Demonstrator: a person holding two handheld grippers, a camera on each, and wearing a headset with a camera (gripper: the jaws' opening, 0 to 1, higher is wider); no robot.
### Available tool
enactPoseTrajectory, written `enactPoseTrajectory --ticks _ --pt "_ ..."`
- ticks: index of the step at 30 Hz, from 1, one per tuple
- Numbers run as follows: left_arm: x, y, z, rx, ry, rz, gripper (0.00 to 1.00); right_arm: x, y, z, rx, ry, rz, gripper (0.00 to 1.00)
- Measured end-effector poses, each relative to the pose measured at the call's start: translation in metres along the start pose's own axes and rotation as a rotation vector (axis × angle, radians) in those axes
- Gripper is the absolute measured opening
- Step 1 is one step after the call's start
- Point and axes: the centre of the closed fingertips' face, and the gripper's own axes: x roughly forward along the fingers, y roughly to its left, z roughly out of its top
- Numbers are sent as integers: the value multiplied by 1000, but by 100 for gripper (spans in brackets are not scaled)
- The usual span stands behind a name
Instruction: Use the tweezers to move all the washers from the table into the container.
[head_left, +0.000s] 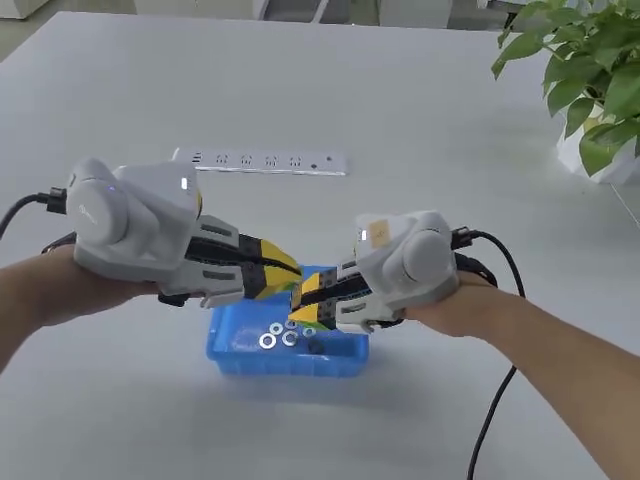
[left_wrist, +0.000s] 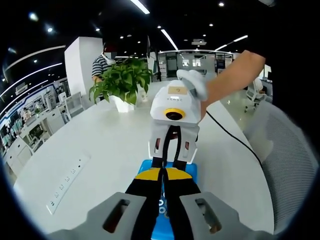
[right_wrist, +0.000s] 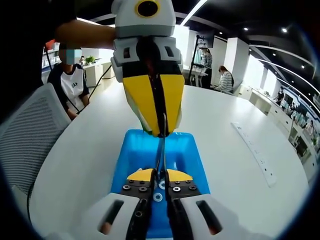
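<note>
Two sets of tongs, one pair of tweezers, one blue container and four washers that can be counted, all over a white bench (head_left: 400, 110). The left tongs (head_left: 292, 268) and right tongs (head_left: 298, 292) point at each other, tips almost meeting, directly above the container (head_left: 285, 362). In the right gripper view the left tongs (right_wrist: 161, 131) come down from the top with their yellow jaws pressed together on the thin metal tweezers (right_wrist: 161, 150), which run straight from those tips into the narrow gap of the right tongs (right_wrist: 161, 176). The right jaws lie close on either side of the tweezers; whether they actually pinch them cannot be told. The washers (head_left: 278, 336) lie inside the container, just below and a little to the left-tongs side of the meeting tips (small silver rings, loosely clustered); two of them show through the gap of the right tongs. Beyond the tongs, well apart, lies one white power strip (head_left: 262, 160). One leafy potted plant (head_left: 585, 70) stands far off past the right tongs. A black cable (head_left: 495, 400) trails from the right tongs toward the person. The bodies of both tongs hide part of the container's far rim.
</note>
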Motion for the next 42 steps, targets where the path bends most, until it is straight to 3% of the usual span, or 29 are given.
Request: enactPoseTrajectory --ticks 16,26,36,42 --pt "-16 -14 24 21 -1 -24 6 -18 12 23 66 -25 -40 7" --pt "-29 -35 35 35 1 -50 6 -27 34 36 78 -29 -44 6" --pt "-42 -58 35 46 20 -84 5 -32 59 42 45 1 -36 6" --pt "-45 -72 28 40 31 -106 5 -31 73 39 7 40 -22 6"
